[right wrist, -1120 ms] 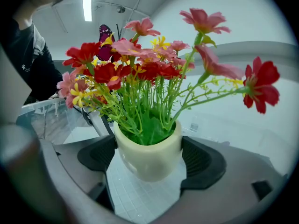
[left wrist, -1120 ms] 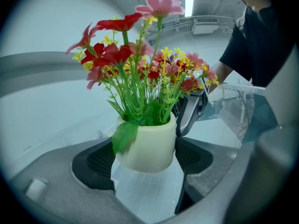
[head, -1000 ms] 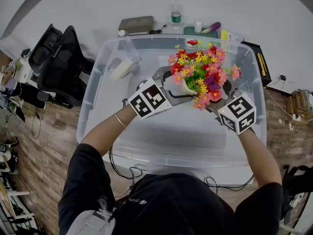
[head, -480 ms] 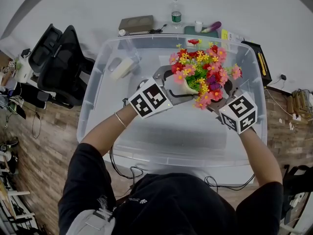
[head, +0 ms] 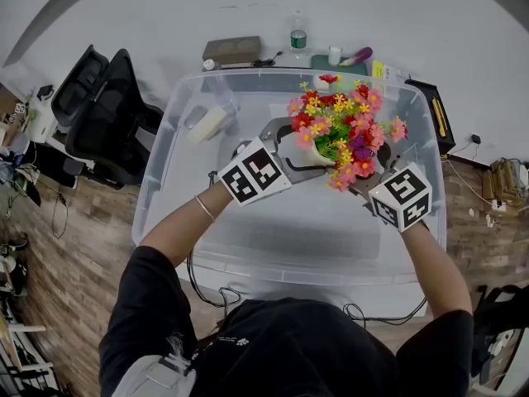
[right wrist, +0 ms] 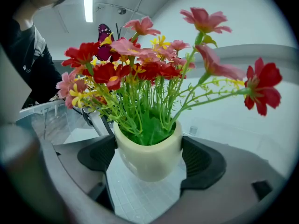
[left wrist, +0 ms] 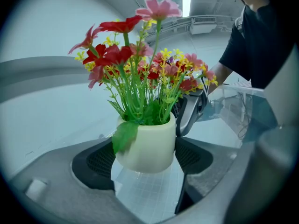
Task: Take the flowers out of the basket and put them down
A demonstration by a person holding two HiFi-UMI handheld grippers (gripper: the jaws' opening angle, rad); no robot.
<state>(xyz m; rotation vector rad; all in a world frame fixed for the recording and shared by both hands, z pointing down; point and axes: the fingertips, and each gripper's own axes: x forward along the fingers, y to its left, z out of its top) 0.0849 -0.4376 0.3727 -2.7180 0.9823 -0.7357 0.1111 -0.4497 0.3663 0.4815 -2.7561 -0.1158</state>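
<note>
My left gripper (left wrist: 147, 158) and right gripper (right wrist: 149, 161) jaws both pinch cream pot (head: 312, 150) of flowers (head: 343, 126). Looks lifted, over basket (head: 165, 151); carry-out, set-down not done.

Hemmed left and right of the flower pot (head: 312, 150) by the left gripper (left wrist: 142, 160) and right gripper (right wrist: 150, 157), both clamped on it. Open over bare floor of the clear tub (head: 157, 180) on the pot's near side. Blocked far-left of the pot by a pale object (head: 207, 123), all round by tub walls.
</note>
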